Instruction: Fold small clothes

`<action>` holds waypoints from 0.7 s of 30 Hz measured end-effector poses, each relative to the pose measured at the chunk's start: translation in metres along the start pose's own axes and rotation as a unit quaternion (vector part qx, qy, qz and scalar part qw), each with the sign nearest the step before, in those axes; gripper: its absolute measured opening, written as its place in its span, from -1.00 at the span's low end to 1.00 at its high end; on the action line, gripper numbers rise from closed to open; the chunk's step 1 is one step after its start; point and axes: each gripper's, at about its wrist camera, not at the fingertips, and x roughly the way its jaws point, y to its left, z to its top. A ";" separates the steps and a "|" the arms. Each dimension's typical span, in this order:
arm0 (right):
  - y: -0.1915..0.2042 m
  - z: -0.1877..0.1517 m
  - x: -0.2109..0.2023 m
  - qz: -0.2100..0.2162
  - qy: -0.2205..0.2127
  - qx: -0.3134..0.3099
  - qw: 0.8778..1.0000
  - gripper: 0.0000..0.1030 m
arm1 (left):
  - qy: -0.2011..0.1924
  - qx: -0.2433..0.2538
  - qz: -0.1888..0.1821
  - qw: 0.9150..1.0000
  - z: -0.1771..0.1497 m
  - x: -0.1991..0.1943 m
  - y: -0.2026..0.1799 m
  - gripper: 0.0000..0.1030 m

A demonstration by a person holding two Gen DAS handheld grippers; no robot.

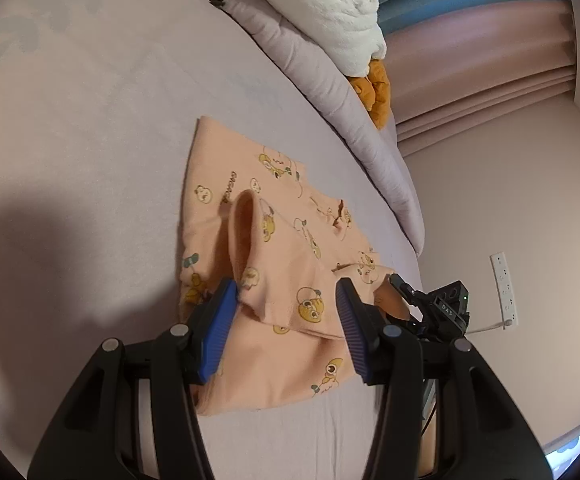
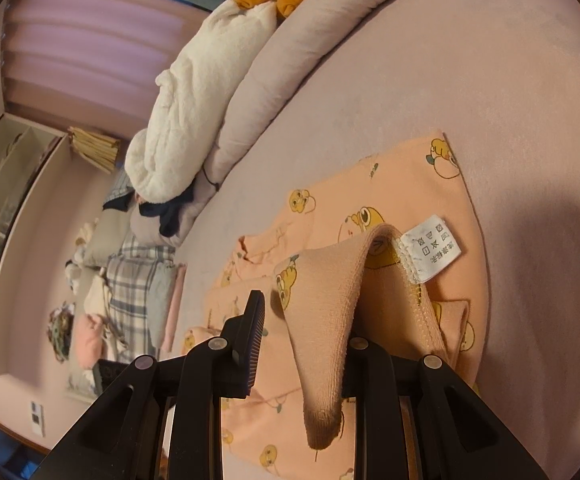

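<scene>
Pink bedsheet (image 1: 90,160) under peach garment (image 1: 250,208); left tongs (image 1: 286,292) spread; right tongs (image 2: 302,328) pinching its hem.

warm, dim indoor light with a pinkish cast. both fisheye views bend strongly and darken at their rims. a broad soft shadow (image 1: 38,240) falls left of the left jaws; another shadow (image 2: 550,280) lies right of the right jaws. focus is fairly sharp.

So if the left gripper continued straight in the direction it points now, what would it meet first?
Most likely the peach printed garment on the bed. Its raised fold lies directly ahead of the left gripper, between the open blue fingers. Depth is unclear, so contact may come almost at once.
</scene>
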 end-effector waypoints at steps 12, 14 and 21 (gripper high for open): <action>-0.001 -0.003 0.000 -0.004 0.003 0.000 1.000 -0.53 | 0.002 0.007 -0.020 1.000 0.002 0.002 -0.013 -0.03; -0.001 -0.004 0.000 -0.005 0.003 0.000 1.000 -0.53 | 0.013 -0.001 -0.022 1.000 0.002 0.008 -0.010 -0.03; 0.000 -0.004 -0.001 -0.005 0.005 -0.001 1.000 -0.53 | 0.031 -0.034 -0.008 0.999 -0.002 0.030 0.008 -0.03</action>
